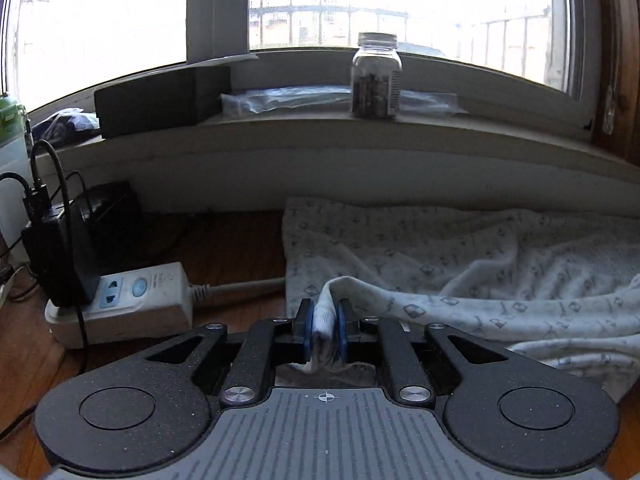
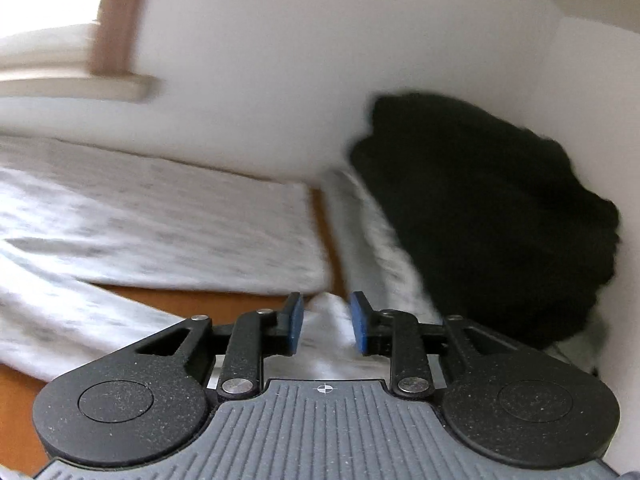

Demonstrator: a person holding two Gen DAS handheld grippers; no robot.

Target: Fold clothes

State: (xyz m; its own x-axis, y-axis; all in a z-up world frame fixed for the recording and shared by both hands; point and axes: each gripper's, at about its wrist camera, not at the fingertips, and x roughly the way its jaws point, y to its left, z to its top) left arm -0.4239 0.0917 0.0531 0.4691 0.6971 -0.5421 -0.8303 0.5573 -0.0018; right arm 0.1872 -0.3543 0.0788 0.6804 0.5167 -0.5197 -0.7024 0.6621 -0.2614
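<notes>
Fold laydown step: pale grey printed cotton garment (image 1: 460, 264) spread on brown wooden floor (image 1: 236, 248). Left gripper (image 1: 325, 332) pinches its bunched edge; right gripper (image 2: 326, 326) narrowly parted, cloth loose between. Next: release left, withdraw, smooth.

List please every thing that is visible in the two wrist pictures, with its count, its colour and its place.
patterned garment: one, white with grey print, spread on the wooden floor
black cloth pile: one, black, against the white wall
second pale cloth: one, white-grey, under the black pile's edge; blurred
glass jar: one, clear with dark contents, on the windowsill
dark box: one, black, on the sill's left
power strip: one, white, on the floor at left
black adapter: one, plugged into the strip
left gripper: black with blue pads, pinching a fold of the garment
right gripper: same colours, jaws apart around a fabric fold
</notes>
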